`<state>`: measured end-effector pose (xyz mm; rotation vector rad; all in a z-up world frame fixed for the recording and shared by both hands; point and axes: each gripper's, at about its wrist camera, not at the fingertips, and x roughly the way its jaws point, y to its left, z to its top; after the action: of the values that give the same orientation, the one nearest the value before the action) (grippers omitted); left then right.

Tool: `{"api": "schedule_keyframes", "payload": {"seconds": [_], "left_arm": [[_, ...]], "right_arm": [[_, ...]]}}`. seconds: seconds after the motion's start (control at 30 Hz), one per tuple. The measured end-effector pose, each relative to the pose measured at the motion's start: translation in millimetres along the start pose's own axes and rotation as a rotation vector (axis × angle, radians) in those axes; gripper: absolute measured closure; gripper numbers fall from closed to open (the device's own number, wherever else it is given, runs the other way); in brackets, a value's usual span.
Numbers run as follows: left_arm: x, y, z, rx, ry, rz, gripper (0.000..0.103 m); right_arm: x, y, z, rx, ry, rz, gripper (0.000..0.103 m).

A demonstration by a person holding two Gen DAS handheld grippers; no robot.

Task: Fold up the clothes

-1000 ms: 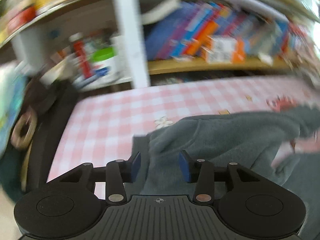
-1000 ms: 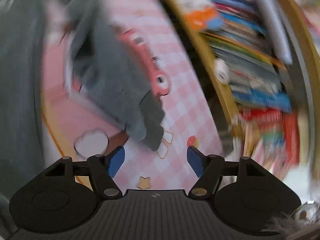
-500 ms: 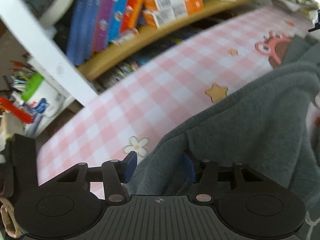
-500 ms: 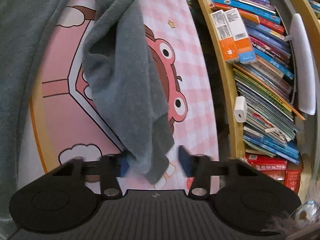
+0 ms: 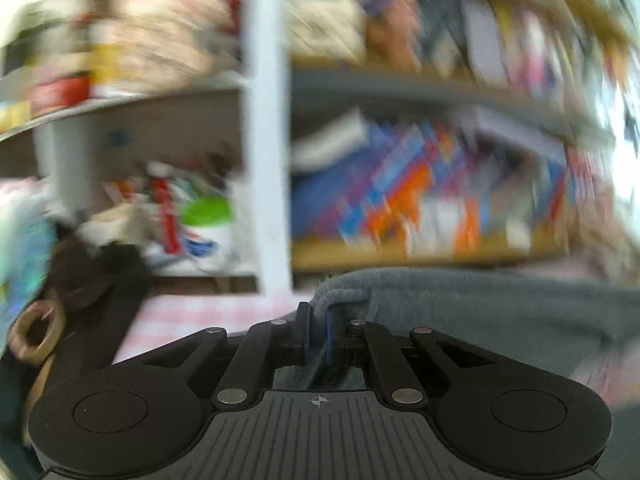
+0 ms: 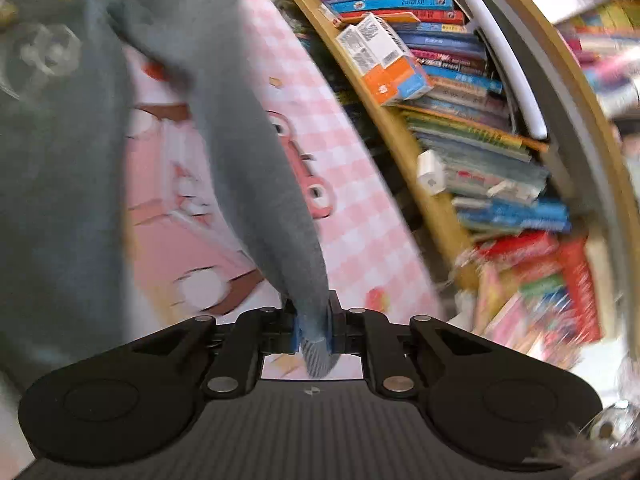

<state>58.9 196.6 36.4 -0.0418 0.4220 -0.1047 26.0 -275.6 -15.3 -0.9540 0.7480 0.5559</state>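
Left wrist: the left claw (image 5: 316,330) is pinching a fold of the grey garment (image 5: 480,312), its jaws just closed. Right wrist: the right claw (image 6: 314,330), likewise just closed, is gripping the sleeve (image 6: 256,168) above the pink cloth (image 6: 360,216). Both should be lifting evenly, keeping the fabric taut.

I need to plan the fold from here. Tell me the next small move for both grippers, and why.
Probably lift both hands together and spread them apart to pull the cloth taut. The left gripper is shut on an edge of the grey garment, the right gripper on its sleeve cuff, and the fabric between hangs slack over the pink checked mat.
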Motion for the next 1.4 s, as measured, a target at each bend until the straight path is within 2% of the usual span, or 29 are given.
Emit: {"api": "schedule_keyframes", "payload": {"seconds": [0.1,0.13,0.2,0.37,0.43,0.47,0.53,0.57,0.63,0.7,0.87,0.93,1.0,1.07,1.1,1.13,1.23,1.33,1.37,1.4], "left_arm": [[-17.1,16.3,1.9,-0.132,-0.045,0.001,0.096],[-10.0,17.9,3.0,-0.14,-0.038,0.005,0.096],[4.2,21.1,5.2,-0.156,-0.025,0.014,0.096],[58.1,25.0,9.2,-0.157,0.046,0.072,0.095],[89.8,28.0,9.6,-0.174,0.142,0.135,0.086],[105.5,31.7,7.9,-0.191,0.209,0.161,0.084],[130.2,37.3,4.6,-0.209,0.326,0.222,0.071],[128.9,37.7,3.2,-0.204,0.323,0.231,0.068],[124.0,38.5,0.2,-0.196,0.31,0.243,0.056],[104.4,40.5,-3.3,-0.205,0.254,0.212,0.053],[65.3,42.6,-16.5,-0.236,0.197,0.126,0.06],[58.8,42.0,-22.4,-0.273,0.2,0.079,0.072],[52.7,39.9,-29.8,-0.286,0.211,0.057,0.075],[42.6,35.9,-39.2,-0.286,0.223,0.059,0.075],[37.2,34.3,-43.8,-0.289,0.231,0.06,0.075],[31.4,33.8,-48.3,-0.299,0.24,0.061,0.075],[13.8,32.7,-63.1,-0.329,0.271,0.059,0.075],[-0.1,30.5,-79.5,-0.337,0.304,0.055,0.075],[-4.4,29.5,-84.7,-0.339,0.313,0.06,0.075],[-8.2,29.1,-88.5,-0.348,0.313,0.063,0.075]], "right_arm": [[-24.7,-12.1,-4.1,0.115,-0.014,0.19,0.097],[-25.9,-18.1,-3.6,0.148,-0.022,0.23,0.097],[-18.3,-29.9,1.4,0.185,-0.036,0.245,0.097],[40.9,-54.4,20.9,0.18,0.004,0.102,0.098],[67.7,-74.4,27.2,0.221,0.024,0.03,0.097],[81.7,-86.5,30.7,0.265,0.041,-0.021,0.094],[105.4,-104.1,35.7,0.339,0.092,-0.088,0.082],[112.1,-107.8,36.5,0.357,0.105,-0.112,0.07],[117.3,-109.2,36.9,0.381,0.115,-0.137,0.069],[114.4,-106.2,36.0,0.394,0.089,-0.11,0.069],[108.4,-93.9,36.7,0.481,0.027,-0.05,0.071],[110.9,-95.2,42.2,0.574,-0.007,-0.027,0.077],[116.4,-96.6,47.2,0.652,-0.026,0.012,0.079],[127.9,-96.2,51.6,0.701,0.003,0.07,0.086],[136.9,-96.0,51.9,0.72,0.045,0.09,0.093],[146.0,-97.0,50.5,0.741,0.091,0.091,0.098],[159.8,-112.0,43.9,0.837,0.127,0.05,0.1],[162.5,-114.6,49.9,0.829,0.146,-0.009,0.1],[162.0,-114.2,51.8,0.822,0.145,-0.024,0.097],[157.0,-110.5,53.6,0.808,0.126,-0.03,0.089]]}}
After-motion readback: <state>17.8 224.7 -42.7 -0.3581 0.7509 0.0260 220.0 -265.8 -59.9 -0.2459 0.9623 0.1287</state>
